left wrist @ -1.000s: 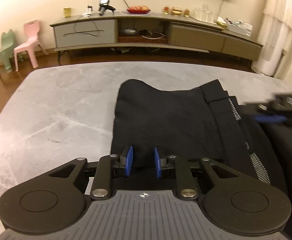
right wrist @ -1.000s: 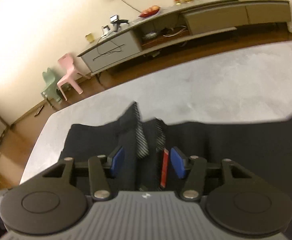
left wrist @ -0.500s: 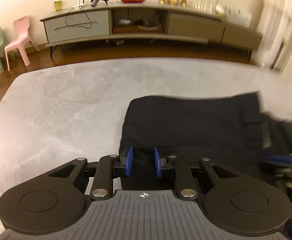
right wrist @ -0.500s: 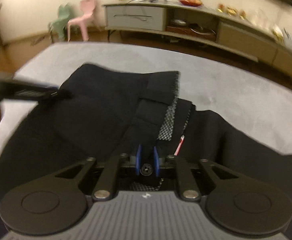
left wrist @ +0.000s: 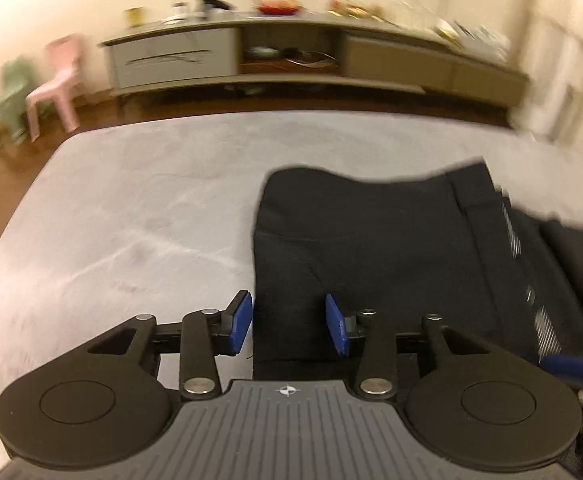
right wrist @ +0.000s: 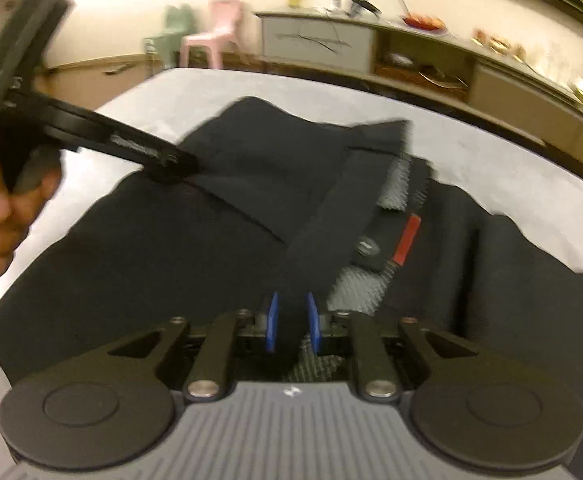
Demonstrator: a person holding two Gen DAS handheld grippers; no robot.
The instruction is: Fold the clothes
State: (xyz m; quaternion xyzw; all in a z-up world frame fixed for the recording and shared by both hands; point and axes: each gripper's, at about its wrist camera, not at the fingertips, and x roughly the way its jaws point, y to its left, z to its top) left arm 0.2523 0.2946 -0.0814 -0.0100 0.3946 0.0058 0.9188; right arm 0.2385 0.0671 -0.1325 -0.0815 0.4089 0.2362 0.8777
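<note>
While our right gripper (right wrist: 290, 322) pinches a dark fold of the black garment (right wrist: 219, 240), jaws just eased slightly, our left gripper (left wrist: 289, 328) has just been opening, pads clear, straddling the garment's near-left edge; it lies on the grey table (left wrist: 131, 208), sideboard (left wrist: 291, 52) at twelve o'clock

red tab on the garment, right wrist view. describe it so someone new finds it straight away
Start at the grey table and the black garment spread across it. Follow the waistband area right of centre, just ahead of the right gripper. The red tab is a short upright strip between two grey patterned patches, beside a small dark button; it is the only red on the cloth.
</note>
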